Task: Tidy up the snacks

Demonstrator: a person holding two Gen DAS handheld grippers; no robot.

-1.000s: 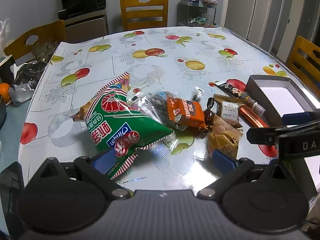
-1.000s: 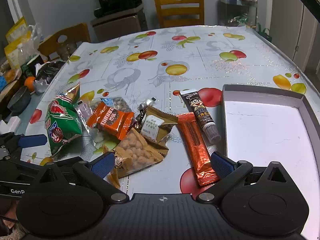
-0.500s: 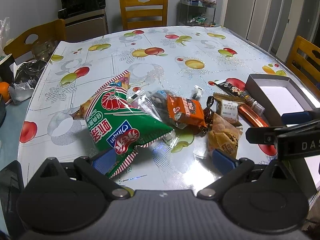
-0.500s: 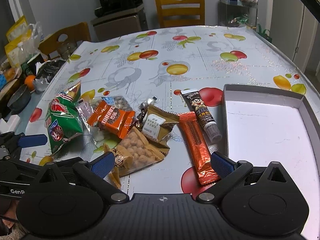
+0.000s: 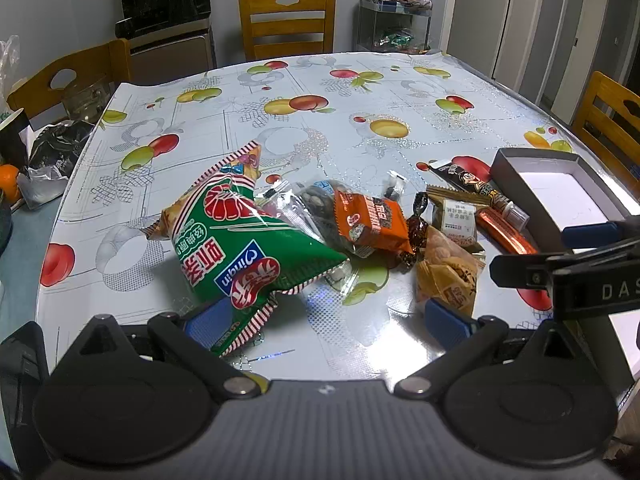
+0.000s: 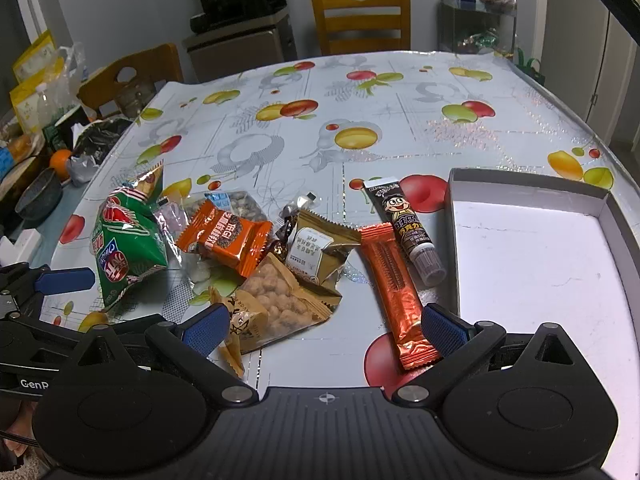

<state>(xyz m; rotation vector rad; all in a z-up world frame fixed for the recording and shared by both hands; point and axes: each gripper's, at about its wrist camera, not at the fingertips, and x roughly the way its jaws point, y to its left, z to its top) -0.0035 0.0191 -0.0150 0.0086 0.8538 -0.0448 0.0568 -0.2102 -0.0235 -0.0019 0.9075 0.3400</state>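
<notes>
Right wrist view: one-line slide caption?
Open right tool low over snack pile, orange bar beside empty grey box.

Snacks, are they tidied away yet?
Not yet. Nothing looks done: the box is bare inside. Both grippers, left and right, are open and hold nothing. All the snacks are left on the table, like the green bag and the orange bar.

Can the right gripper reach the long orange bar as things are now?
Probably yes. The right gripper is open, and the long orange bar lies flat on the table just ahead, beside its right finger. Nothing lies on the bar; the gray box stands close beside it.
</notes>
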